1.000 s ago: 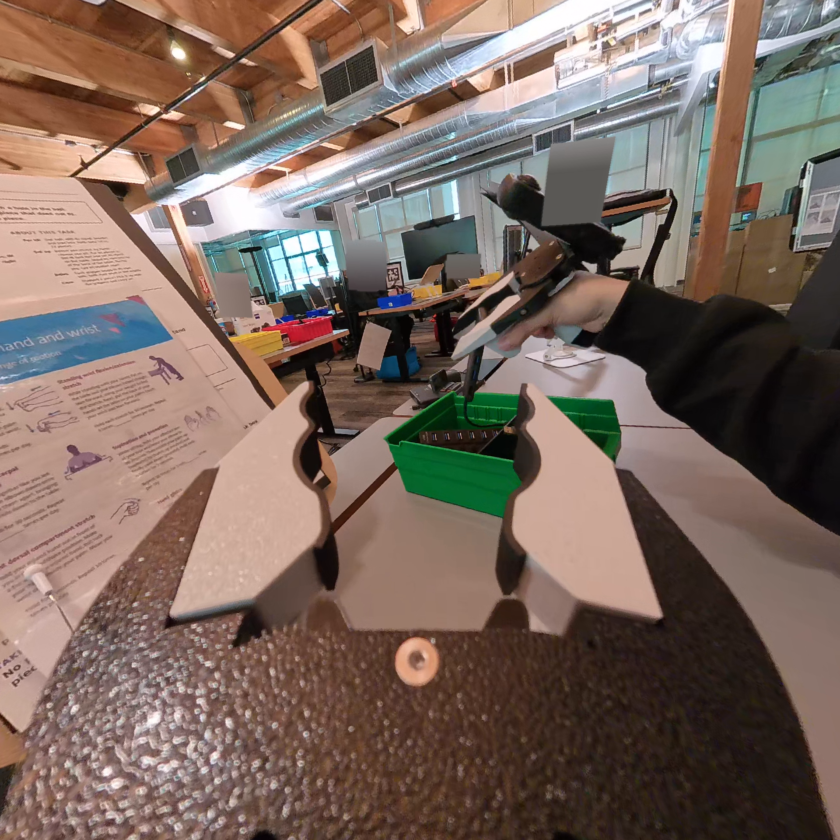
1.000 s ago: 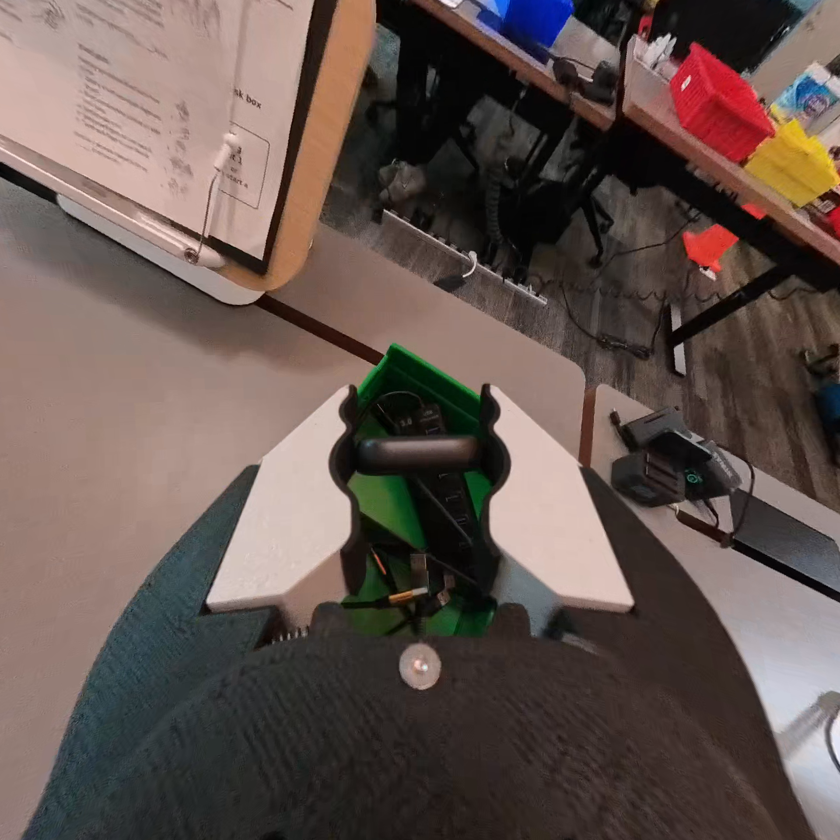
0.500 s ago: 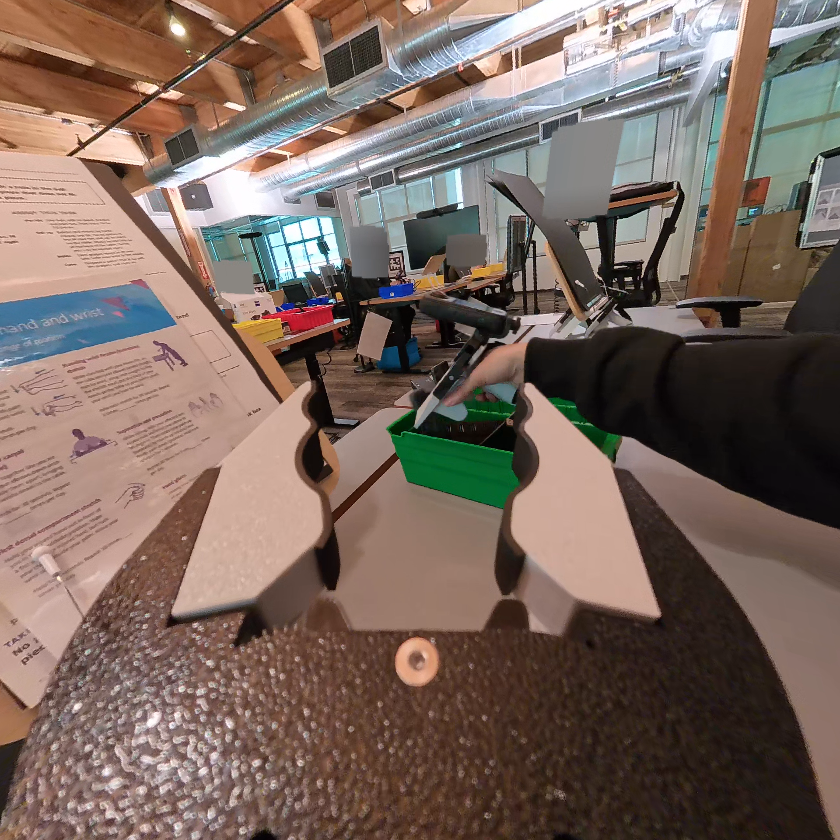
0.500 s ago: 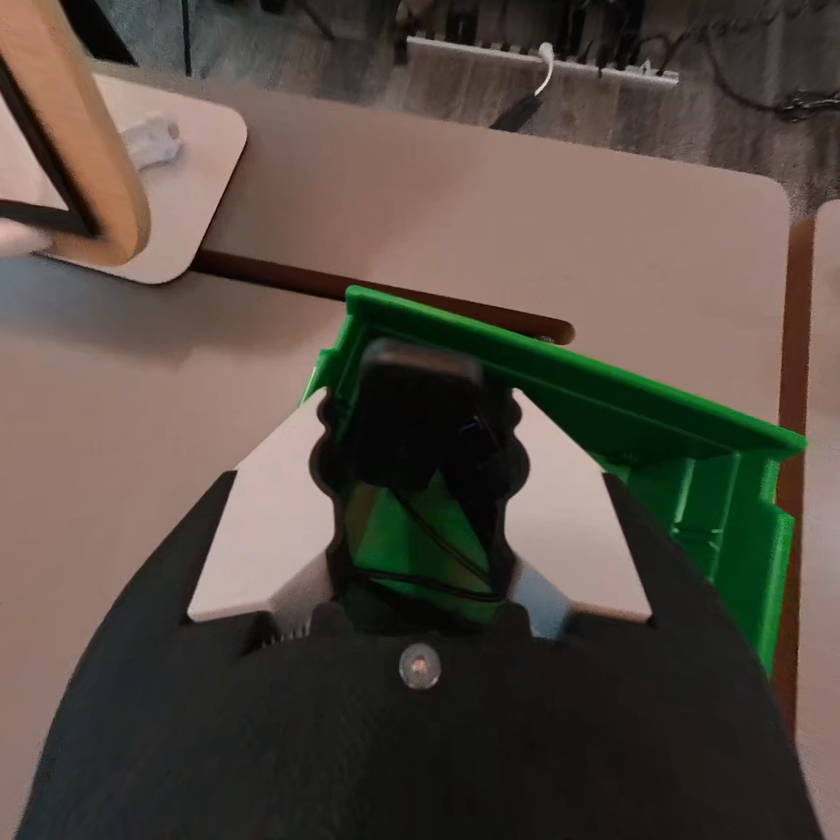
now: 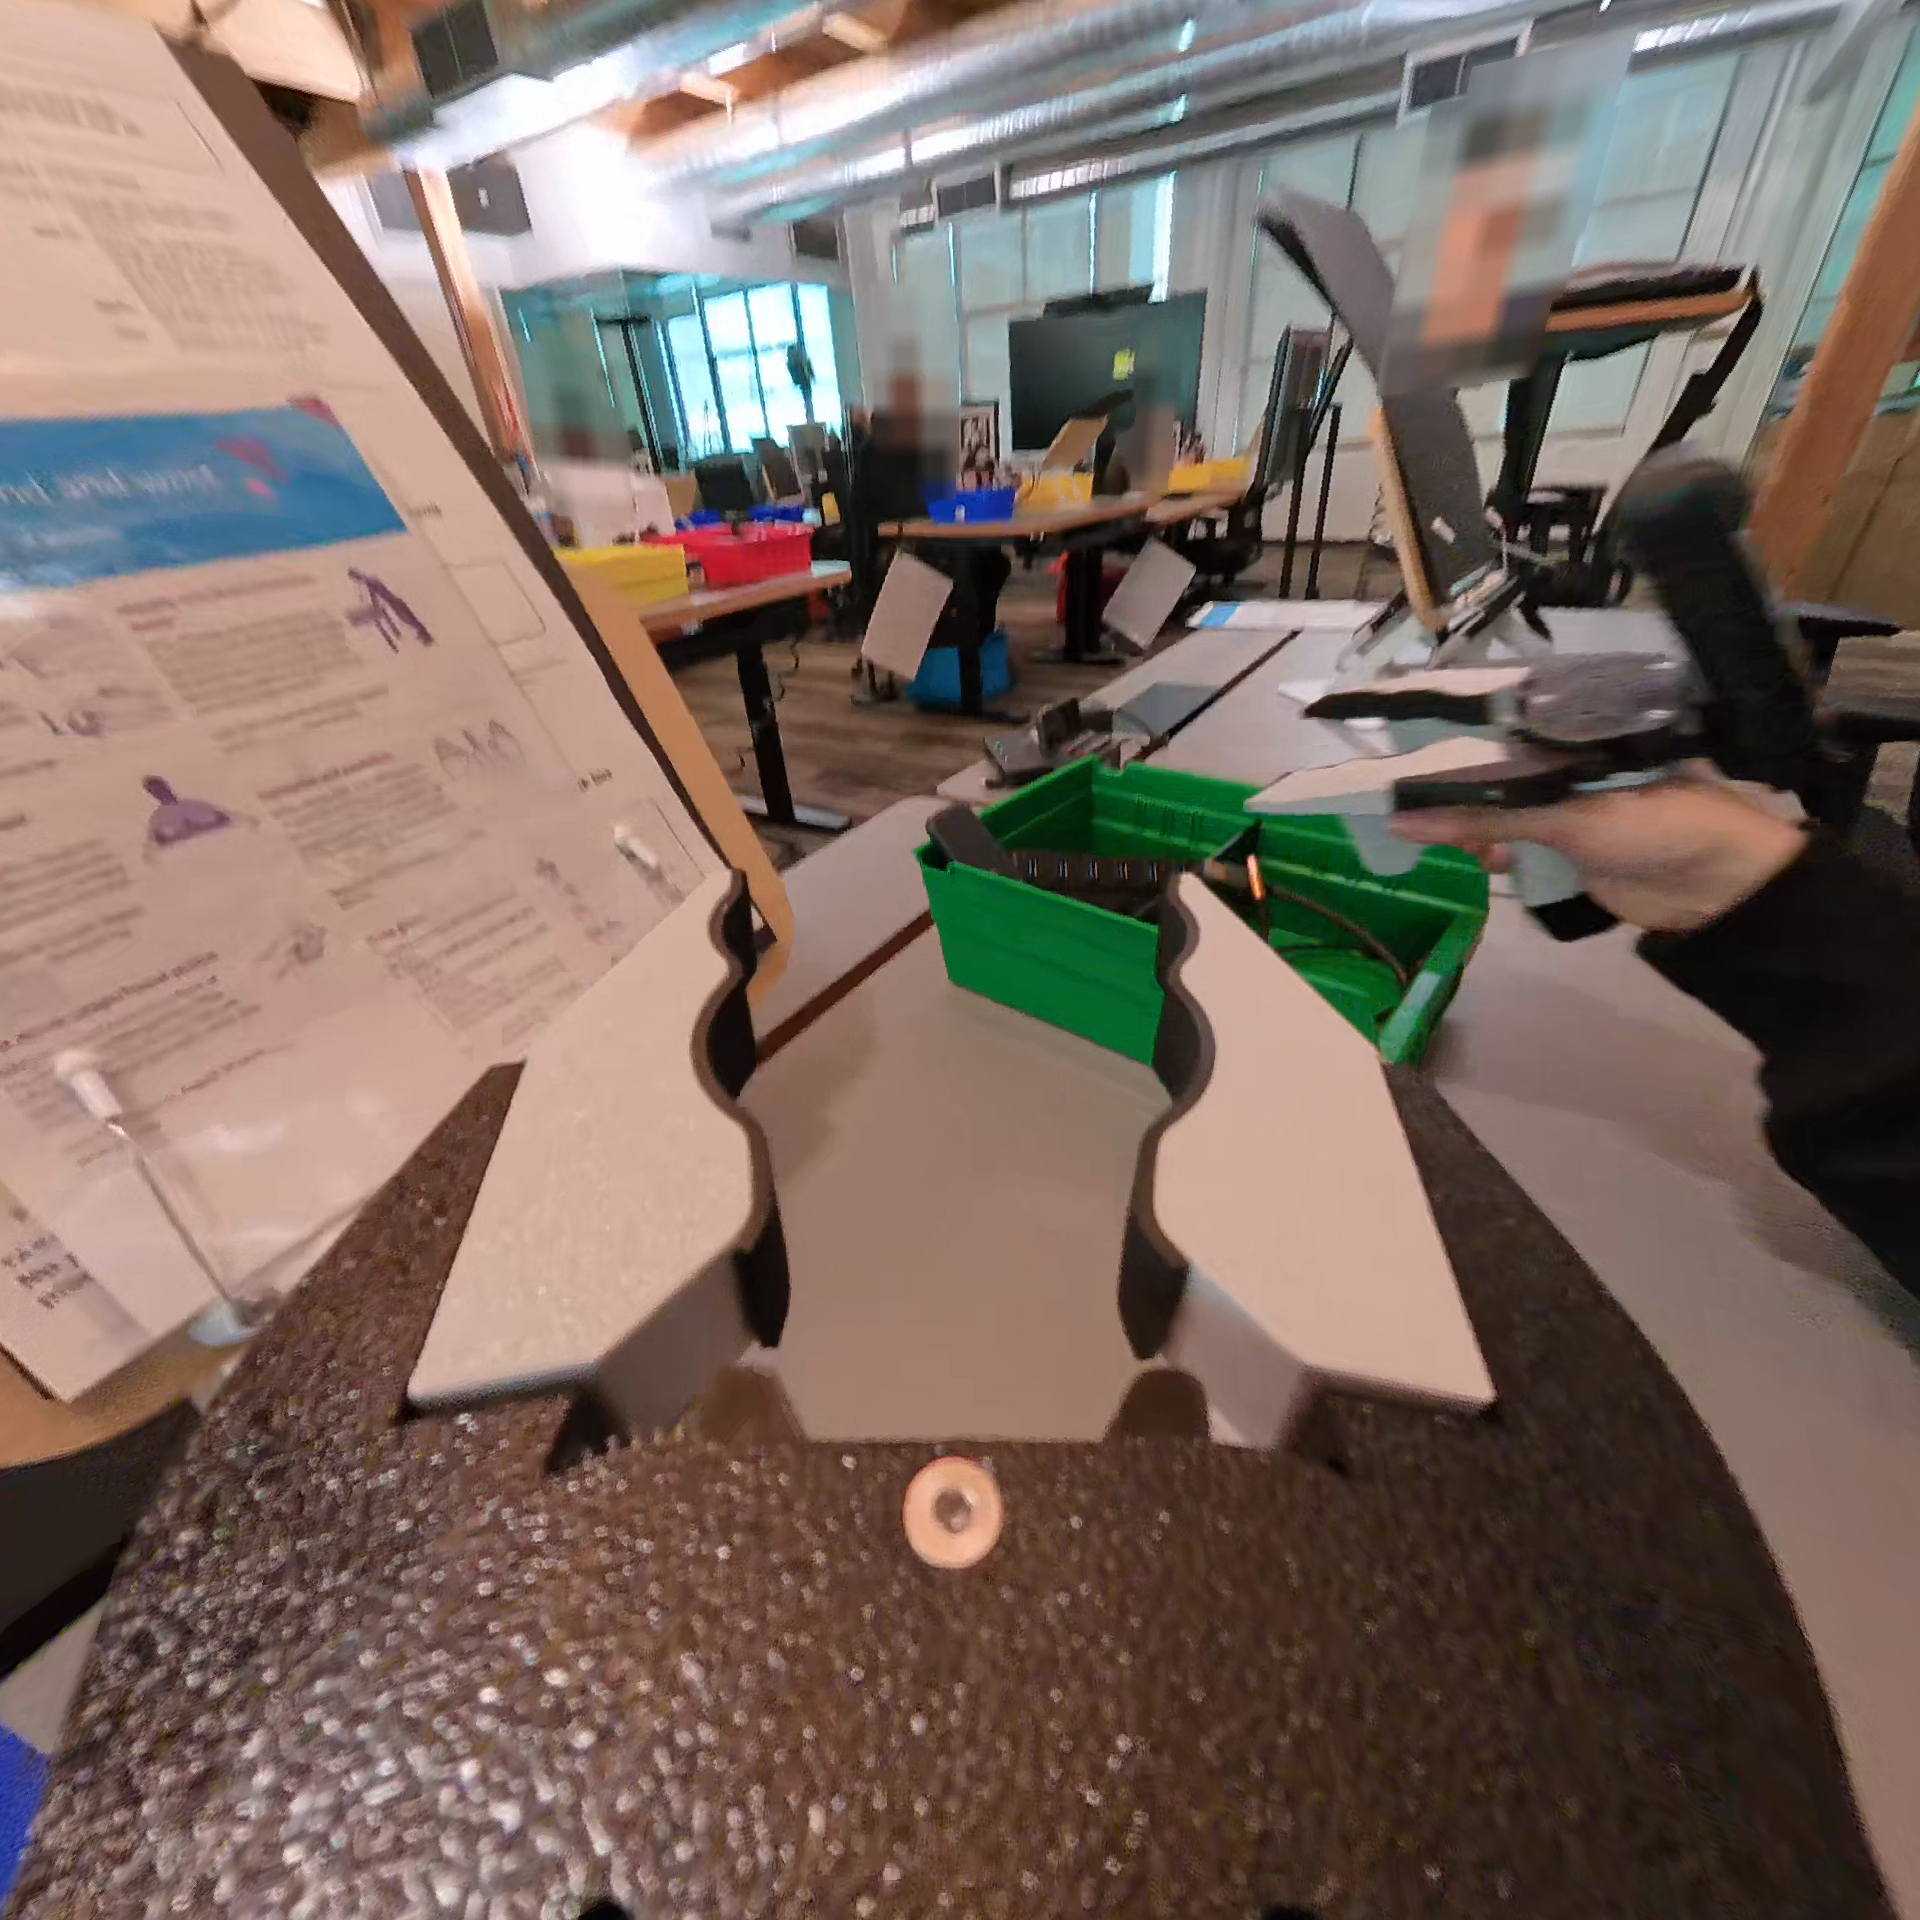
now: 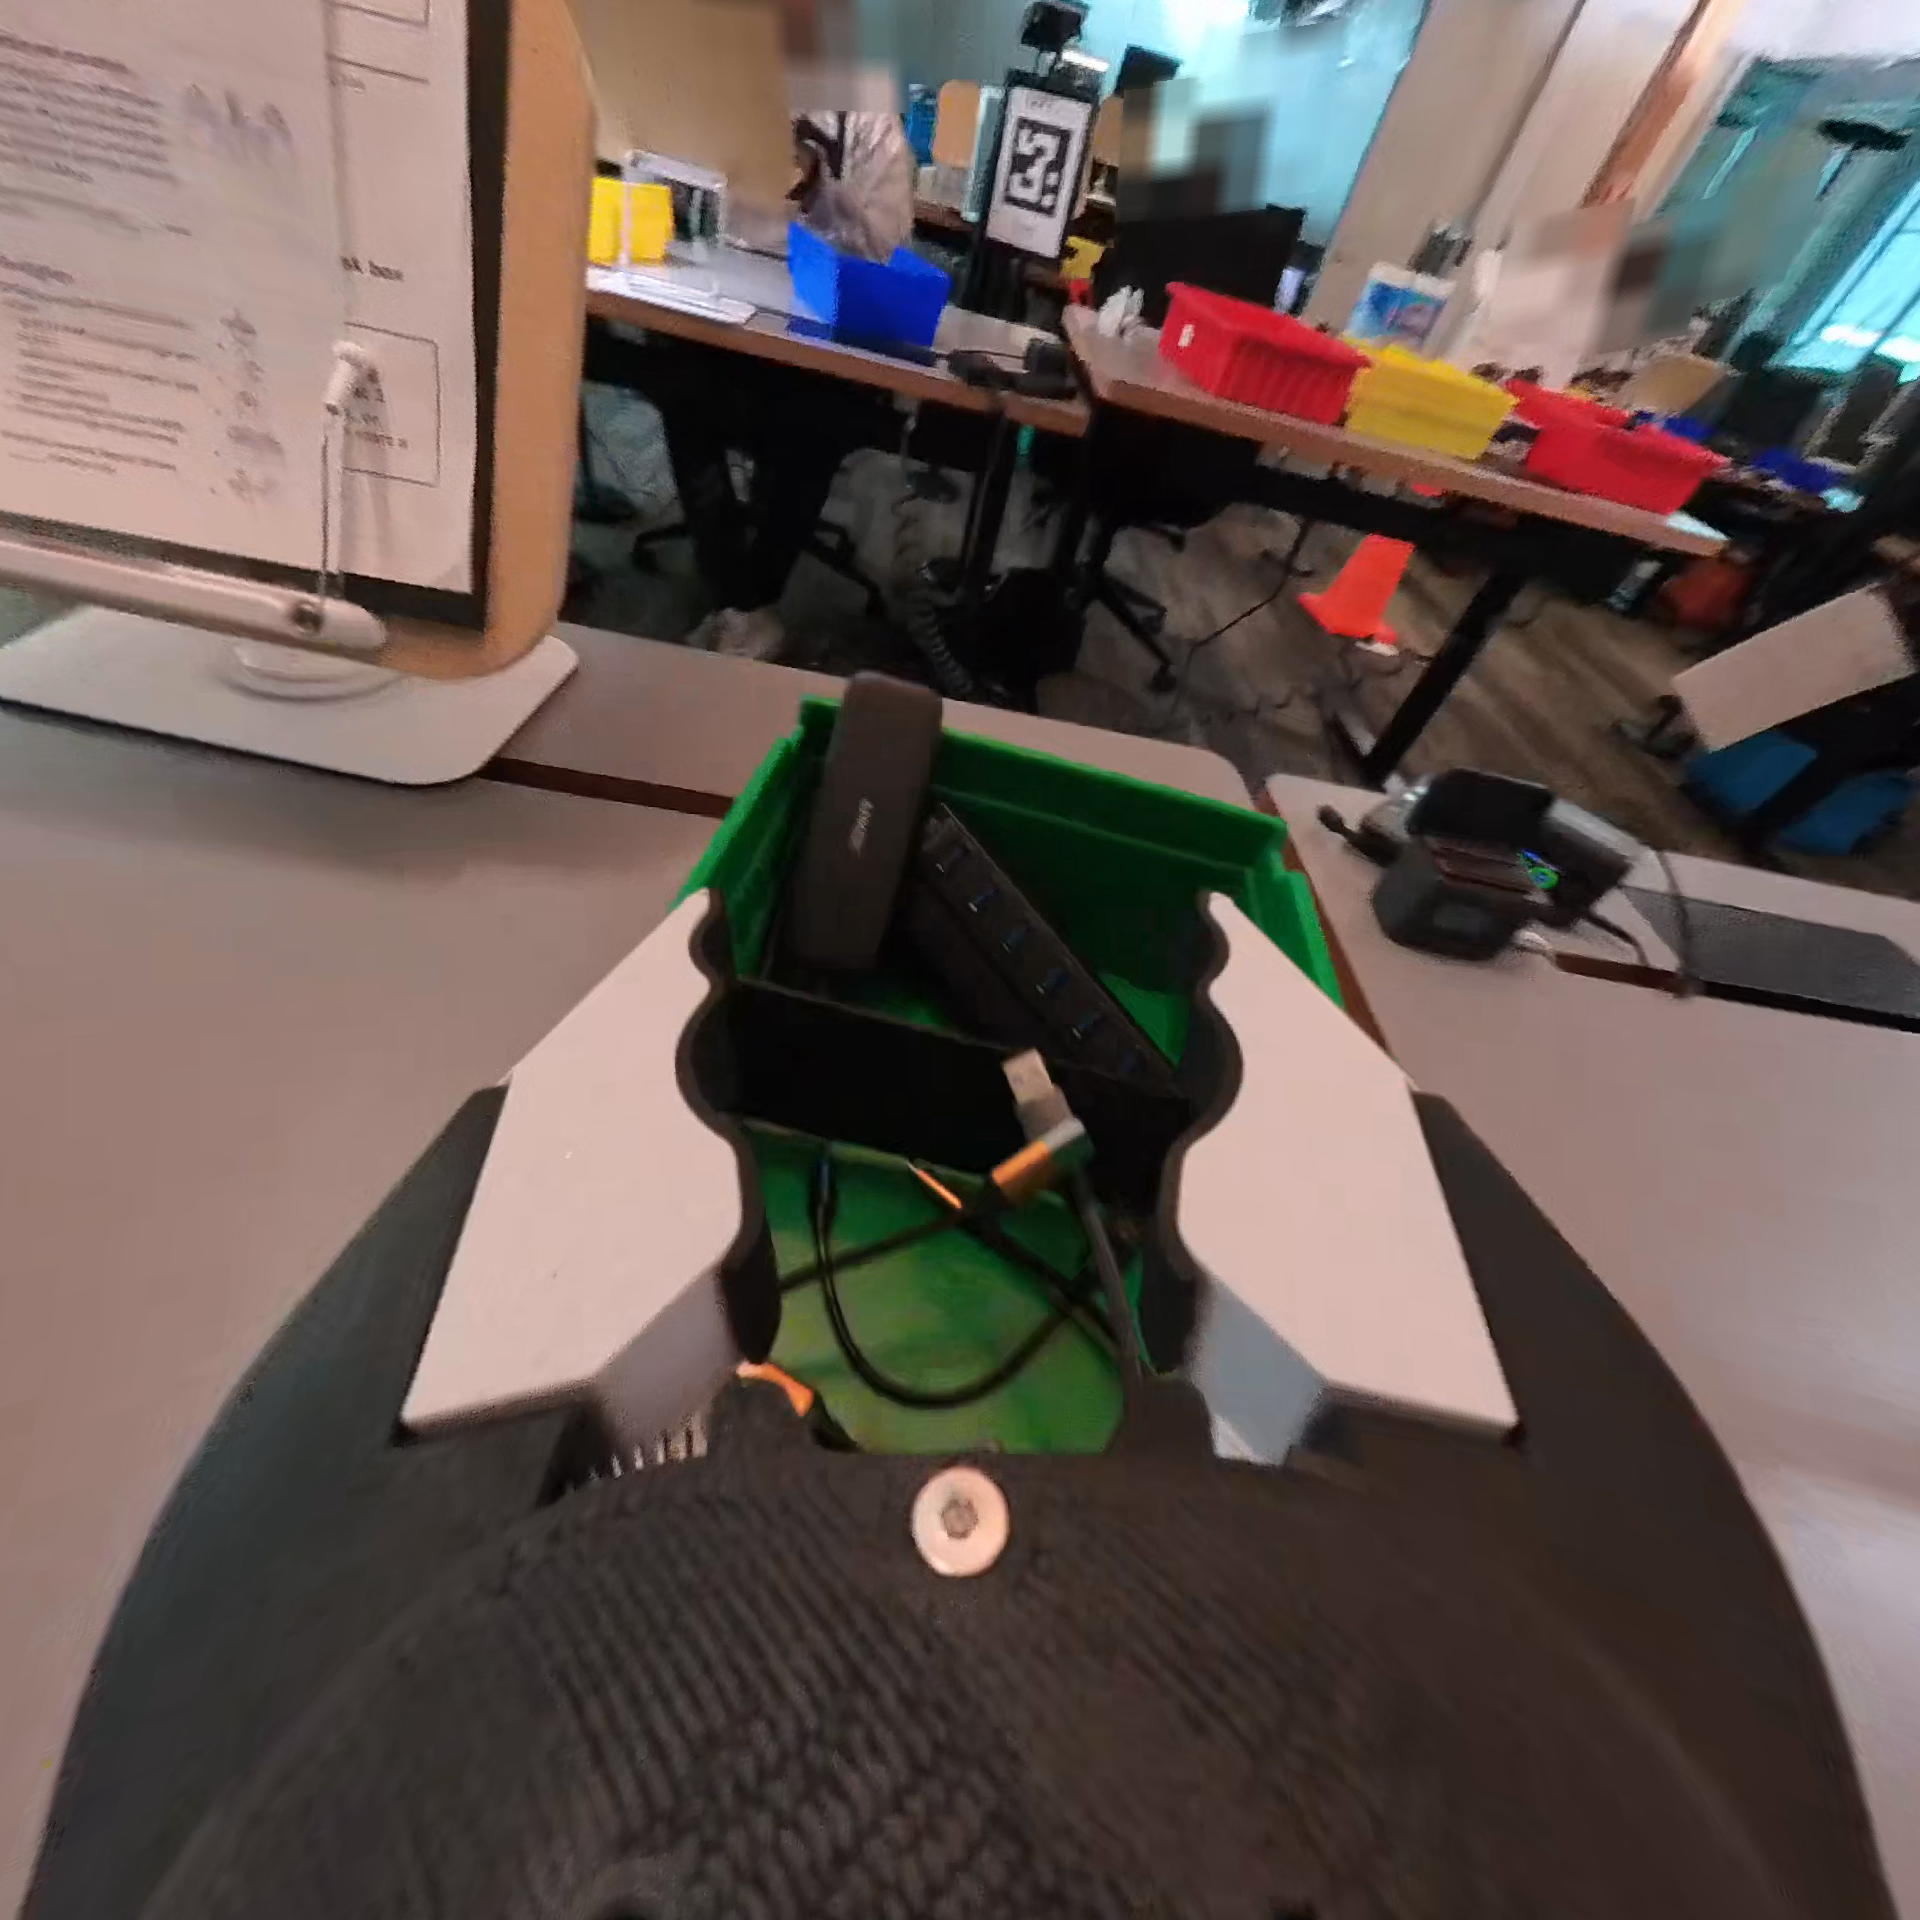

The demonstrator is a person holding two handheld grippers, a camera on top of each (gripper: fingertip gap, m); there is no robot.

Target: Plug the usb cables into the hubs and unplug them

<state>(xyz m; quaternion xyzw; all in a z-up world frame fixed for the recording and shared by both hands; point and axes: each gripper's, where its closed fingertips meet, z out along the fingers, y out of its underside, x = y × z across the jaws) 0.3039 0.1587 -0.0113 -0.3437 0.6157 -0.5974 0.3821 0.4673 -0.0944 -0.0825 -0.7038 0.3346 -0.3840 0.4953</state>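
usb hubs (image 6: pixel 873 831) lean in a green bin (image 6: pixel 1101 821) on the worktop (image 5: pixel 935 1122).
both the left gripper (image 5: pixel 951 997) and the right gripper (image 6: pixel 956 997) are wide and empty.

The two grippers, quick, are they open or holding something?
Left gripper: open, holding nothing, hovering short of the green bin.
Right gripper: open, holding nothing, over the bin.

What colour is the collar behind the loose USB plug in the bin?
Orange, on the silver USB plug; clearest in the right wrist view.
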